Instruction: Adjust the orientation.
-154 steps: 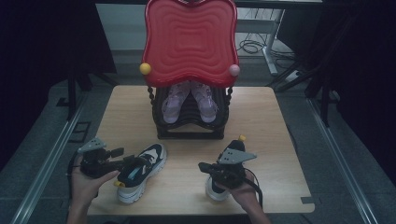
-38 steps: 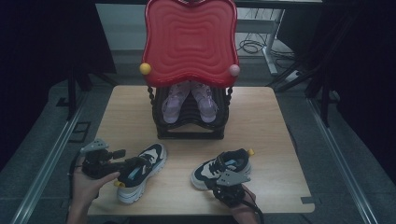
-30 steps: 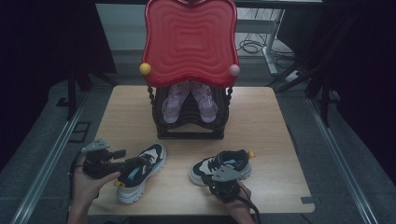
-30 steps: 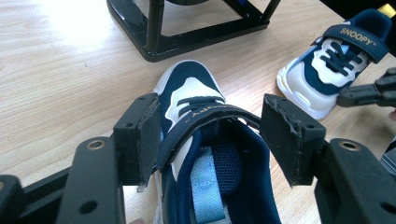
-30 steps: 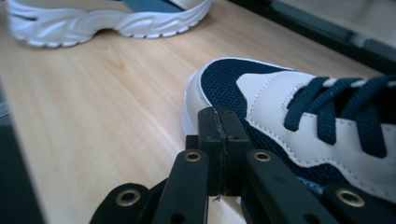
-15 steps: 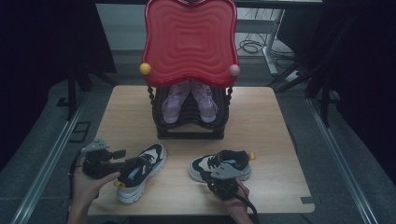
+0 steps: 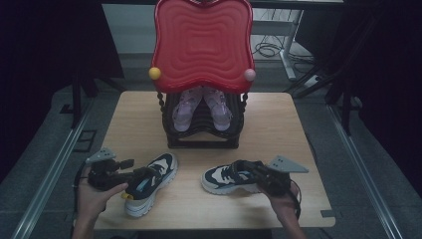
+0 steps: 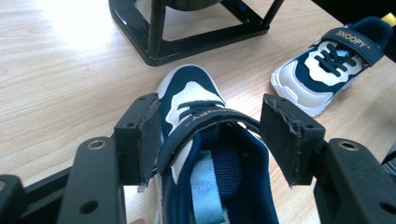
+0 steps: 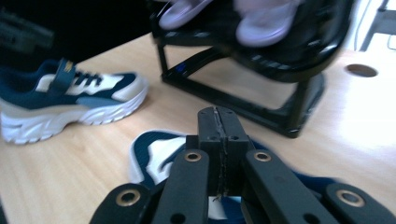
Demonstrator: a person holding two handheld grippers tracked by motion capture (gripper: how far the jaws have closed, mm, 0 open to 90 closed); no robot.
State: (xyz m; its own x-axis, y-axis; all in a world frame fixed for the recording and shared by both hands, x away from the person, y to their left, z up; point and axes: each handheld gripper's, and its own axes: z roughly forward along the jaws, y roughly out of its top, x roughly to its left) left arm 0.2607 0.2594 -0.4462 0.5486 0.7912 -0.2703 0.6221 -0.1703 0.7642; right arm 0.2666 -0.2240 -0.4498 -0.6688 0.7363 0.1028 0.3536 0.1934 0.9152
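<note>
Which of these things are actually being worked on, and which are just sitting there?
In use:
- left navy sneaker, standing between the open left tongs
- right navy sneaker, under the shut right tongs

Just standing by:
- black shoe rack
- pair of lilac shoes on the rack
- red wavy panel above it
- wooden table

Matt pale wood table point(image 7: 278, 119), glossy ribbed red plastic panel point(image 7: 201, 42), mesh-cloth sneakers point(image 8: 205, 154).

1. The rack point(image 7: 201, 130) stands at the middle rear of the table point(image 7: 288, 119).
2. A pair of shoes point(image 7: 201, 107) sits in it, apparently leaning.
3. The left sneaker point(image 7: 149, 181) lies front-left of the rack.
4. The right sneaker point(image 7: 230, 178) lies front-right, well apart from the left one.
</note>
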